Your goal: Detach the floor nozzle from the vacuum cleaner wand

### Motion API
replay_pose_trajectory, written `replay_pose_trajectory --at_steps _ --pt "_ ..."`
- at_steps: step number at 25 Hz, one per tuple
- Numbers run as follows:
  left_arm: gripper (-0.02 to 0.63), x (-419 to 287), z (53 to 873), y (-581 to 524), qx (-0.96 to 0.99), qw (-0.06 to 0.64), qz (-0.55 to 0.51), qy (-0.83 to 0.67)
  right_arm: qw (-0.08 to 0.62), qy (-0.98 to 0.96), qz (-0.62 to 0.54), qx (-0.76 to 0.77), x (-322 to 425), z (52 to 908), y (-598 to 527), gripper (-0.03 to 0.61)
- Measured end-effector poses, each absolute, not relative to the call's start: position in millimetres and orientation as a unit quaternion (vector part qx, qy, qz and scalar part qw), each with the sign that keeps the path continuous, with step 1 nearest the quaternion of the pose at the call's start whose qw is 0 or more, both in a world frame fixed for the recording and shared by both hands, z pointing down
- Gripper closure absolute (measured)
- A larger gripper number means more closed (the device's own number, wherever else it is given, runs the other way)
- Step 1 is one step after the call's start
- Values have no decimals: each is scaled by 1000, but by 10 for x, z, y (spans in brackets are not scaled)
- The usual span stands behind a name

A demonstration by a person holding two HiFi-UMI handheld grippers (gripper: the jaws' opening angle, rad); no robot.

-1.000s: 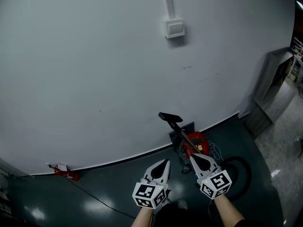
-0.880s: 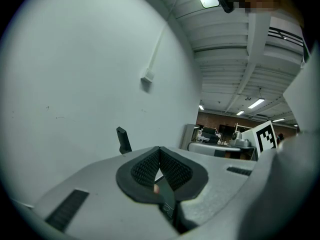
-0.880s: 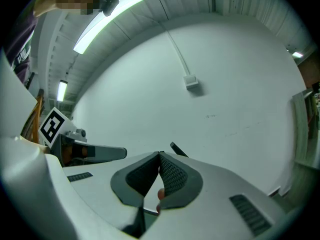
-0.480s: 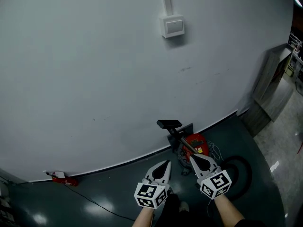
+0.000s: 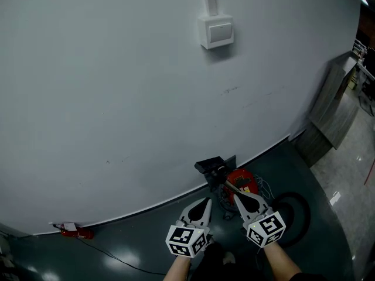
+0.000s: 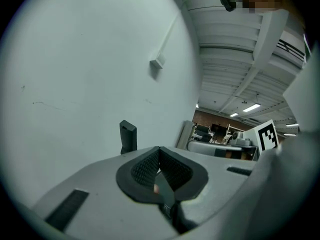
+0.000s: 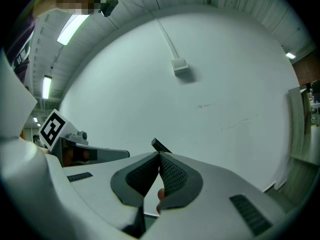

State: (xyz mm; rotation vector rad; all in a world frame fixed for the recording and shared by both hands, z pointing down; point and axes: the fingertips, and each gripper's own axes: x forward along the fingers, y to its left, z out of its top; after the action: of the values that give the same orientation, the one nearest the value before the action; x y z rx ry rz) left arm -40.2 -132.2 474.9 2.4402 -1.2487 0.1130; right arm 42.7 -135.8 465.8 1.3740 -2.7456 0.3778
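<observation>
A red vacuum cleaner (image 5: 241,180) sits on the dark floor by the white wall. Its black floor nozzle (image 5: 210,165) points up on the wand (image 5: 228,185), leaning against the wall. The nozzle (image 6: 128,135) shows as a dark block over the jaws in the left gripper view, and the nozzle (image 7: 161,146) just peeks above the jaws in the right gripper view. My left gripper (image 5: 205,201) and right gripper (image 5: 237,194) are both shut and empty, side by side, just short of the vacuum.
A white wall box (image 5: 215,30) with a conduit hangs high on the wall. A red object with a cable (image 5: 75,231) lies at the wall's foot on the left. A grey cabinet (image 5: 331,107) stands at the right. The black hose (image 5: 293,212) coils beside the vacuum.
Both grippers have closed in on the vacuum, which now sits lower and nearer in the head view. The nozzle appears closer to the fingertips.
</observation>
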Motion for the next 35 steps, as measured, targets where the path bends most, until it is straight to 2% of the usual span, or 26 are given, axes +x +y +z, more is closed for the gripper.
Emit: replay_pose_trajectory --at_steps 20,35 --pt "609 -558 4984 -1668 863 242 25 -443 63 -876 130 460 396 4858 -1639 560" --pt "609 -355 5624 -1796 843 285 -2 -455 91 -898 118 415 396 5205 -2017 558"
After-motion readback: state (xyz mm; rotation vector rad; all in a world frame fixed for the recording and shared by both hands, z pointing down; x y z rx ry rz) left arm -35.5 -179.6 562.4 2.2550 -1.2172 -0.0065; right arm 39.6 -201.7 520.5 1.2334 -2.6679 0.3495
